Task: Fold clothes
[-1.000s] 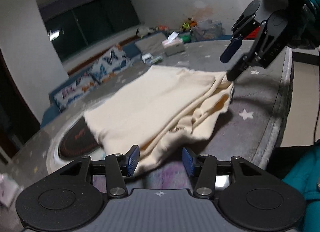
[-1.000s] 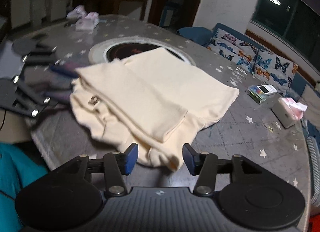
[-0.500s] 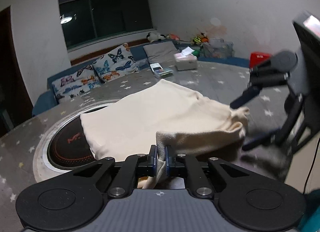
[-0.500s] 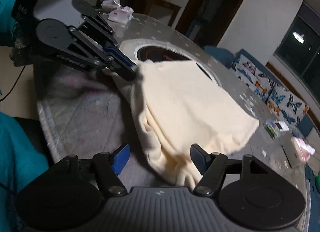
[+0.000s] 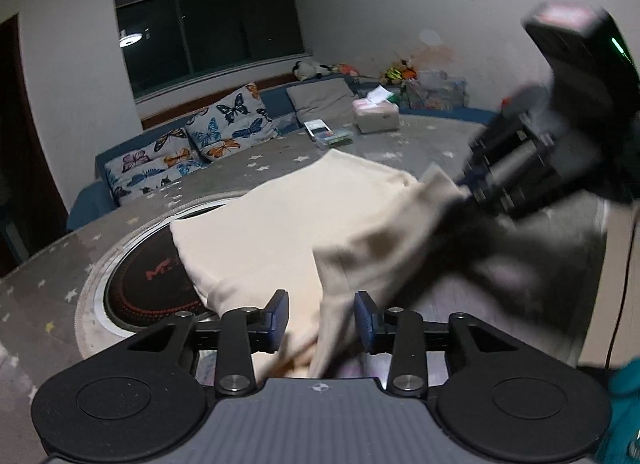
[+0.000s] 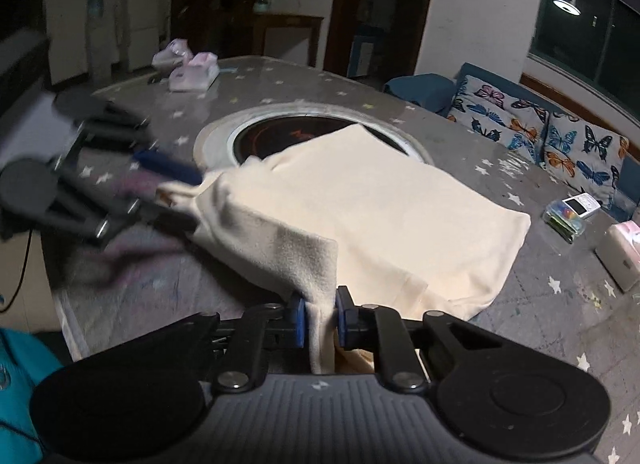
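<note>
A cream garment (image 5: pixel 280 223) lies partly folded on the round grey star-patterned table (image 5: pixel 400 143); it also shows in the right wrist view (image 6: pixel 380 215). My left gripper (image 5: pixel 321 314) is open, and a raised fold of the cloth hangs between its jaws. My right gripper (image 6: pixel 322 312) is shut on the garment's near edge and lifts it off the table. In the left wrist view the right gripper (image 5: pixel 468 187) appears blurred at the right, with cloth at its tip. In the right wrist view the left gripper (image 6: pixel 176 191) appears blurred at the left, by the cloth's other corner.
A round inset hotplate (image 5: pixel 148 280) sits in the table, partly under the garment. A tissue box (image 5: pixel 376 115) and a small box of items (image 5: pixel 328 133) stand at the far side. Pink tissue packs (image 6: pixel 192 71) lie further off. Butterfly cushions (image 5: pixel 224 127) line a sofa.
My left gripper was shut on the cloth and has opened. My right gripper was open and has shut on the garment's edge. Both grippers are moving, and the near edge is lifted.
</note>
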### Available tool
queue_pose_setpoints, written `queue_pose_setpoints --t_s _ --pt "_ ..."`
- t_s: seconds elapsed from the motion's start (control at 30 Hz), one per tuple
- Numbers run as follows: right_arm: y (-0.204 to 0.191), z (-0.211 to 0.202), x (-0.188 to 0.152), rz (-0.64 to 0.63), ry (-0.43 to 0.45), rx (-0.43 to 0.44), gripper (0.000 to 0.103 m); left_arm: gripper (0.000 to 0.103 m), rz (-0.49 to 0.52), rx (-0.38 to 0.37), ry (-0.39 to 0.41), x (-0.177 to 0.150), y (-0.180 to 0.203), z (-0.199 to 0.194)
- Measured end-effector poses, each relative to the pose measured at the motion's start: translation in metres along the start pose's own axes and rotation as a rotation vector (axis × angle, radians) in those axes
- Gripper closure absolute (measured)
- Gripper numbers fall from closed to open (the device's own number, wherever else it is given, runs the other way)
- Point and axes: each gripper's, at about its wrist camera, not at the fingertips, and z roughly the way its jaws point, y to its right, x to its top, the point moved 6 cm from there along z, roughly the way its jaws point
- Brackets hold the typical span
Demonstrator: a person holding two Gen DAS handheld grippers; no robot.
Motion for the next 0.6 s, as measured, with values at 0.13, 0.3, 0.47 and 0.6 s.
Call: queue_pose_setpoints --t_s 0.13,0.3,0.47,0.6 --pt "0.004 0.001 0.006 0.025 0.008 -0.011 0.09 0.063 0.074 0.014 -0.014 -0.01 0.008 0.0" --pt "0.004 0.003 0.009 0.039 0.019 -0.023 0.092 0.082 0.113 0.051 -0.03 -0.018 0.007 0.007" --pt "0.0 -0.01 0.008 0.053 0.058 -0.035 0.093 0.092 0.057 0.036 0.005 -0.01 0.002 -0.008" --pt "-0.007 -0.034 0.01 0.037 0.09 -0.035 0.093 0.093 0.034 0.003 0.031 -0.003 0.008 -0.031"
